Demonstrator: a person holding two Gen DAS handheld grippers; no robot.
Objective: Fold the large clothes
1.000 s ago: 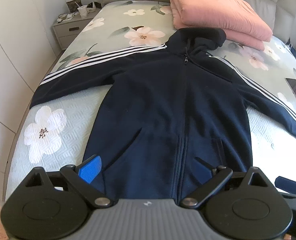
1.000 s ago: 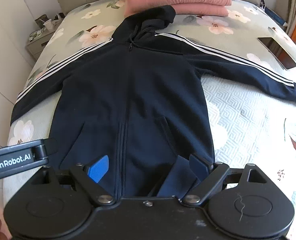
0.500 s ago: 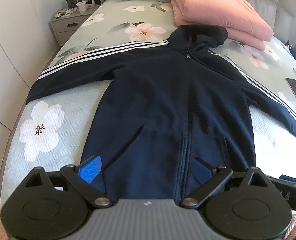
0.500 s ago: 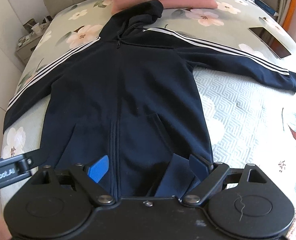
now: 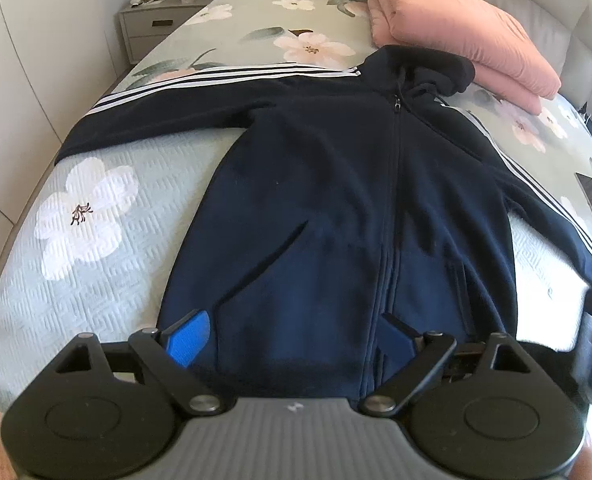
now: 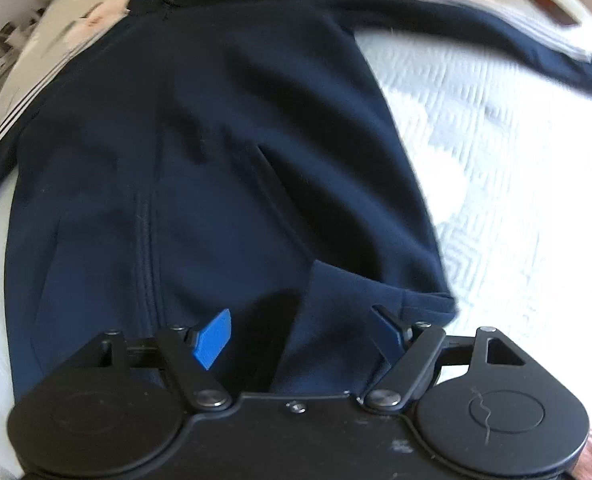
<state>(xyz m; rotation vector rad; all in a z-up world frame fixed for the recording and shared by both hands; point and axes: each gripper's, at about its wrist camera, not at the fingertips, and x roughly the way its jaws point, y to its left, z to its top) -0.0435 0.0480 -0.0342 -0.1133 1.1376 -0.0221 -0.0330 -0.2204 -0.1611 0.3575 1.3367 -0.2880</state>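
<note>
I have the navy zip hoodie (image 5: 336,200) lying flat, front up, on the floral bedspread (image 5: 84,280), sleeves spread to both sides and the hood touching the folded pink duvet (image 5: 456,40). My left gripper (image 5: 292,340) hangs over the hem with its jaws wide apart, holding nothing. My right gripper (image 6: 300,336) is also spread wide; a turned-up flap of the hem sits between its fingers, but I judge nothing is pinched yet. That view is blurred, so I trust it less. To fold well, I'd close each gripper on a hem corner, catching both fabric layers, then lift evenly so the body stays square and the zipper (image 5: 392,184) stays straight.
</note>
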